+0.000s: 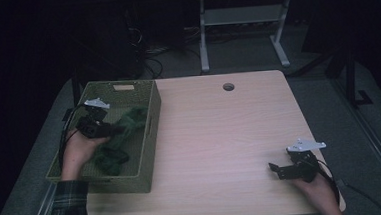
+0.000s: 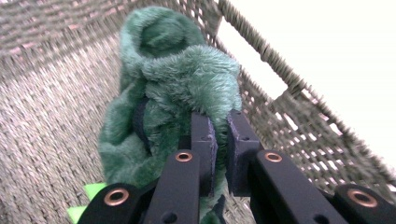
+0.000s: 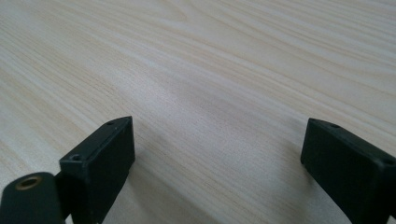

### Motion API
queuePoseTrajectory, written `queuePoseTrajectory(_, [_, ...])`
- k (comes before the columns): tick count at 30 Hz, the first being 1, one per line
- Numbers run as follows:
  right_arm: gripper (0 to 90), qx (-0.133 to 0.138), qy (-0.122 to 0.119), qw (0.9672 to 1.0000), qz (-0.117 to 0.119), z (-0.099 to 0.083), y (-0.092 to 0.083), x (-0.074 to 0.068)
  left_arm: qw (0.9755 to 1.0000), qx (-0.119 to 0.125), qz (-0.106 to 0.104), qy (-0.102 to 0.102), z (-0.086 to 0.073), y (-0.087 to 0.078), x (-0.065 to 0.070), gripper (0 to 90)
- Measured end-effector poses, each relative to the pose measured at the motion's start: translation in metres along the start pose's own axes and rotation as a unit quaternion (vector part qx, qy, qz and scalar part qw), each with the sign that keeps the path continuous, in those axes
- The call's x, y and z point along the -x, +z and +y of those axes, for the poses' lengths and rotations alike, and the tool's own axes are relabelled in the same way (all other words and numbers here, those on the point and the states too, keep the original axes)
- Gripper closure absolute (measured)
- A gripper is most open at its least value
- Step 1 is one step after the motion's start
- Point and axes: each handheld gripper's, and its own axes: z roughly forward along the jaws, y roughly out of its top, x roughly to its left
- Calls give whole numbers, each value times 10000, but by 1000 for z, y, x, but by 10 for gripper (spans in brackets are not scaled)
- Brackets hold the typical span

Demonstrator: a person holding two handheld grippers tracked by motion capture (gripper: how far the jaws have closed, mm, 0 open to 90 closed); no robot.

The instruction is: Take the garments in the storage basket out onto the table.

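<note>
Gripping fuzzy dark green plush toy (image 2: pixel 177 88), left gripper (image 2: pixel 219 140) has jaws clamped on fur fold. Toy lies inside olive woven rectangular basket (image 1: pixel 152 122) at table's left, long axis diagonal, far end toward basket's right wall. Right gripper (image 1: pixel 277 171) rests on pale wooden table (image 3: pixel 224 70), jaws spread wide, nothing between.

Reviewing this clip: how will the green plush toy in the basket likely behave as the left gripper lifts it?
The green plush toy looks soft and furry, so it will probably sag and dangle. The left gripper pinches only a fold of fur, which might slip. It seems light, unlikely to drag the woven basket.
</note>
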Motion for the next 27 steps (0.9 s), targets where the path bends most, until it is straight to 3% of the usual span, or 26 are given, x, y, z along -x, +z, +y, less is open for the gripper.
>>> queuePoseTrajectory(14, [95,2,-2,10000,-1,0,0,0,9980,624,35,6,20,-43,-1,834])
queuePoseTrajectory(27, [95,4,1,10000,-1,0,0,0,9949,991,27,167,36,-73,5,834])
